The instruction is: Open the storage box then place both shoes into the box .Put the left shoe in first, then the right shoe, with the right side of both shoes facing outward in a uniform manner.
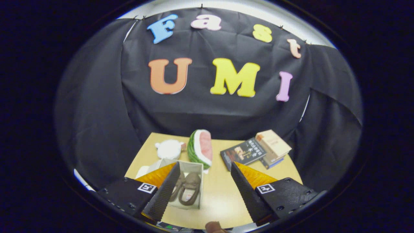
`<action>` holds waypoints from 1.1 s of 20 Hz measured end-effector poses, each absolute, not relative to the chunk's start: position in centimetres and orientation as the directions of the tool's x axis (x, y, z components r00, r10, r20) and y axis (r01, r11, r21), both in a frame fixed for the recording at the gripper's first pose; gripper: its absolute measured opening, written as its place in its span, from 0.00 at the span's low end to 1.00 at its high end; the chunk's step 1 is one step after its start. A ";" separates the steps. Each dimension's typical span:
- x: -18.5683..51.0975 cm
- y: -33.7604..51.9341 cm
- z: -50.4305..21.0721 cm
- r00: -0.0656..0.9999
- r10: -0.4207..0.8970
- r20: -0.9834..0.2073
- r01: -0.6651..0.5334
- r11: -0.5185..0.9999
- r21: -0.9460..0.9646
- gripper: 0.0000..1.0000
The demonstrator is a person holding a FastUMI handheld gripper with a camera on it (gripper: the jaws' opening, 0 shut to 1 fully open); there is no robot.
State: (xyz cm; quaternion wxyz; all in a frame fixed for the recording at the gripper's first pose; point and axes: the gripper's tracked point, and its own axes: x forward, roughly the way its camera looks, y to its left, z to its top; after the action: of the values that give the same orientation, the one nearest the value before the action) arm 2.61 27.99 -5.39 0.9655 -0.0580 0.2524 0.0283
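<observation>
Fingers [204,171] spread wide apart, gripping nothing, held above the tabletop [220,194]. Between them, close against the left one, open storage box [194,168] with both brown shoes [186,191] lying side by side inside. Beyond: watermelon plush [201,149], white plush [168,149], books [258,150].

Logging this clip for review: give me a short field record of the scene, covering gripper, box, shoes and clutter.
gripper: open, holding nothing, fingers spread above the table
storage box: open, partly behind the left finger
shoes: brown pair lying side by side inside the box
table: tan top
beyond box: watermelon slice toy, white plush
beyond right finger: dark book beside two stacked books
</observation>
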 end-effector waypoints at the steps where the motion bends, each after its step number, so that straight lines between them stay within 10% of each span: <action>1: 1.9 26.2 -3.2 0.900 0.014 -0.435 -0.062 0.993 -0.096 0.96; 12: -4.6 12.7 10.2 0.999 -0.044 -0.030 0.043 0.999 -0.019 0.96; 22: -7.3 7.3 7.6 0.999 0.028 -0.021 -0.028 1.000 -0.008 0.96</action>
State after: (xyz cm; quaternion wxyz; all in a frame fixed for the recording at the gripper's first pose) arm -7.25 7.30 7.61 0.9998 -0.0040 0.0107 0.0140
